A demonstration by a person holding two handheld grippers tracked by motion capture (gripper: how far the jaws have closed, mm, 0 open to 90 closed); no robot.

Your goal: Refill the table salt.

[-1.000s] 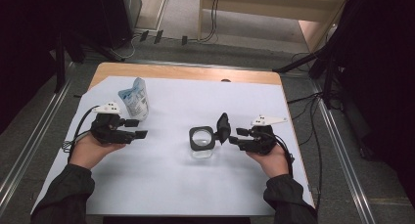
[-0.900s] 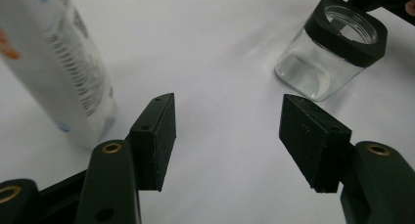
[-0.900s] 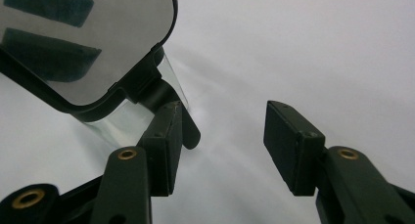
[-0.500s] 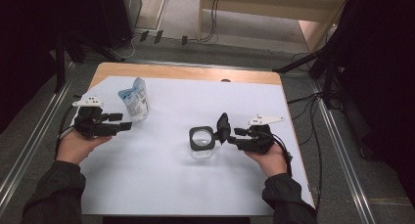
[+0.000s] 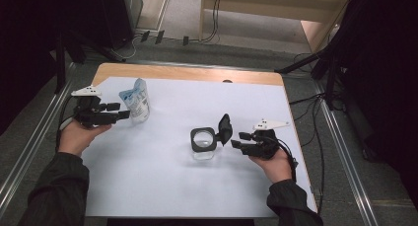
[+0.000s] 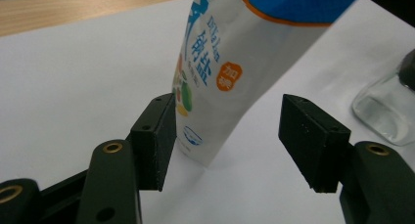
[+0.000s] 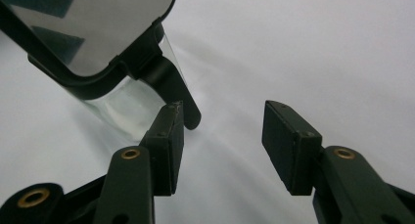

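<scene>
A white pouch (image 5: 135,98) with a blue top and orange print stands upright at the far left of the white sheet (image 5: 148,186). My left gripper (image 5: 120,111) is open just left of it, pointing at its base. In the left gripper view the pouch (image 6: 220,77) stands between and just beyond the jaws (image 6: 227,136), which do not press on it. A clear glass jar (image 5: 203,143) with a black rim stands mid-table, its hinged lid (image 5: 225,127) flipped up. My right gripper (image 5: 238,139) is open right beside it. In the right gripper view (image 7: 222,136) the jar (image 7: 122,106) lies left of the empty jaws.
A bare wooden strip (image 5: 187,74) runs along the table's far edge. Metal rails (image 5: 340,147) flank both sides of the table. Cables and stands lie on the floor beyond. The jar (image 6: 386,111) shows at the right of the left gripper view.
My left hand has moved left and away from me, and its jaws now point at the pouch's base. The right hand, the jar and the pouch have stayed put.
</scene>
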